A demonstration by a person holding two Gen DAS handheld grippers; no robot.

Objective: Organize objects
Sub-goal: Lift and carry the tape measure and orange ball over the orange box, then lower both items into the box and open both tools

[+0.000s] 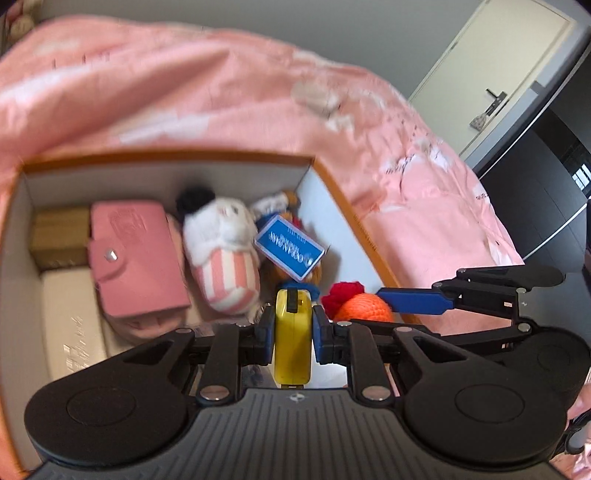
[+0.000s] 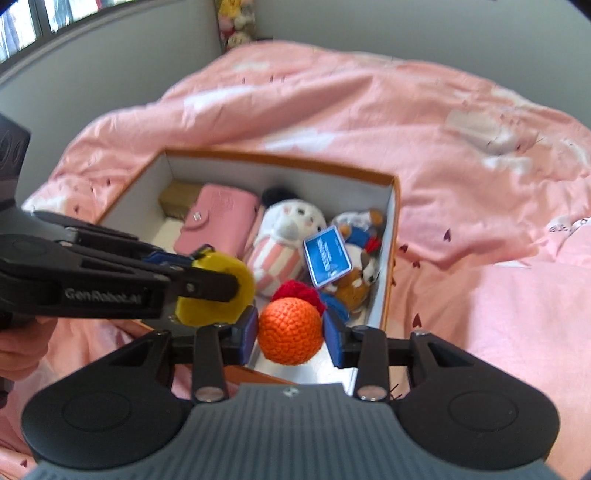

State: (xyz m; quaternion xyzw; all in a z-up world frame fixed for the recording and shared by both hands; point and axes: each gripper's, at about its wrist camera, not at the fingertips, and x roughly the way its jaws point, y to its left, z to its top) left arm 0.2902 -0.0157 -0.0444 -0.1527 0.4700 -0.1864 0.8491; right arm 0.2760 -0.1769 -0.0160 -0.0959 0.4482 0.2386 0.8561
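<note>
An orange-rimmed cardboard box (image 1: 334, 184) (image 2: 393, 206) sits on a pink bed. Inside lie a pink wallet (image 1: 136, 254) (image 2: 218, 221), a white and pink striped plush (image 1: 225, 254) (image 2: 284, 236), a blue card (image 1: 290, 251) (image 2: 327, 256), a brown plush toy (image 2: 356, 284) and a tan box (image 1: 61, 240). My left gripper (image 1: 293, 325) is shut on a yellow tape measure (image 1: 293, 332) (image 2: 216, 291) above the box's near end. My right gripper (image 2: 290, 332) is shut on an orange crochet ball with a red top (image 2: 290, 330) (image 1: 360, 304), just right of the left gripper.
The pink duvet (image 1: 184, 92) (image 2: 461, 184) surrounds the box. A cream flat item (image 1: 70, 325) lies in the box's near left part. A door (image 1: 491, 74) and dark floor (image 1: 535, 192) are at the right. Plush toys (image 2: 236, 22) sit at the far wall.
</note>
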